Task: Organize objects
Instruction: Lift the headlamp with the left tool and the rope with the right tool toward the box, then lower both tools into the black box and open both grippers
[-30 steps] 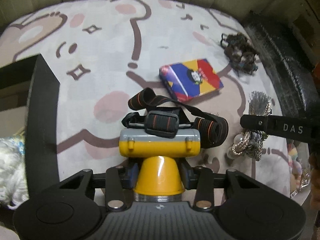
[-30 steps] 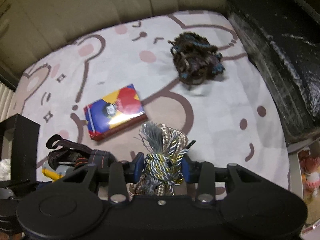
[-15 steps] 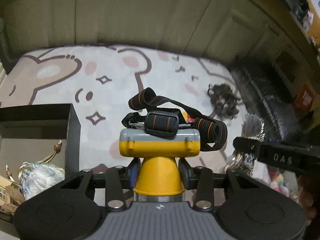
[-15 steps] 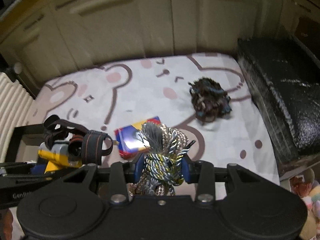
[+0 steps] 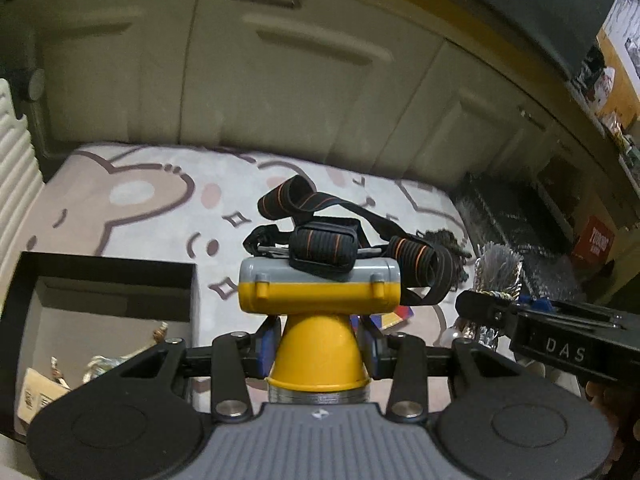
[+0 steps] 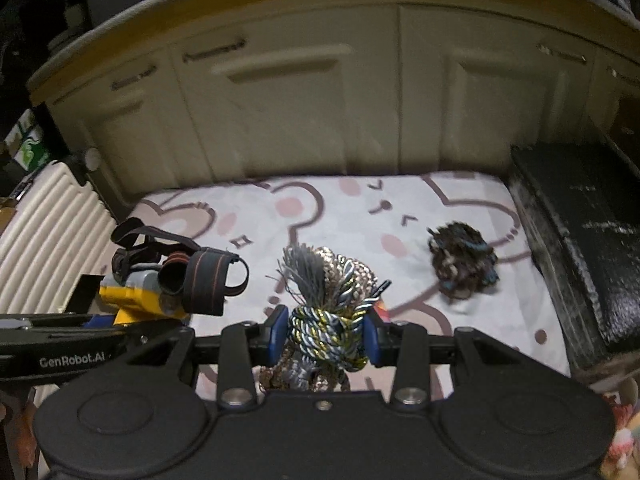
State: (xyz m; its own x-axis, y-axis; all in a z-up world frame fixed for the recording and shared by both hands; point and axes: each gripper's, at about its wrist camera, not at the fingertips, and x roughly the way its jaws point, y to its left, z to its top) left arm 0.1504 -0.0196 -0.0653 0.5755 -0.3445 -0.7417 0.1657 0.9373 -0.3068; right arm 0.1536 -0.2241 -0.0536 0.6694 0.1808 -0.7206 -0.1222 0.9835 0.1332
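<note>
My left gripper (image 5: 318, 344) is shut on a yellow and grey headlamp (image 5: 319, 292) with black, orange-striped straps, held up above the patterned mat (image 5: 140, 208). My right gripper (image 6: 325, 336) is shut on a knotted bundle of gold, silver and grey cord (image 6: 326, 304) with a tassel on top. In the right wrist view the headlamp (image 6: 160, 280) shows at the left. In the left wrist view the right gripper (image 5: 490, 310) and its cord bundle (image 5: 498, 272) show at the right. A dark brown yarn clump (image 6: 462, 266) lies on the mat. A colourful box (image 5: 394, 318) peeks from behind the headlamp.
An open black box (image 5: 108, 280) with several small items inside sits at the left of the mat. Cream cabinet doors (image 6: 320, 112) stand behind the mat. A black textured case (image 6: 580, 248) runs along the right edge. A white ribbed radiator (image 6: 44, 232) is at the left.
Both grippers have risen and tilted up with their loads; the mat has dropped lower in view, the cabinets have come into sight, and the black box shows more fully at the left.
</note>
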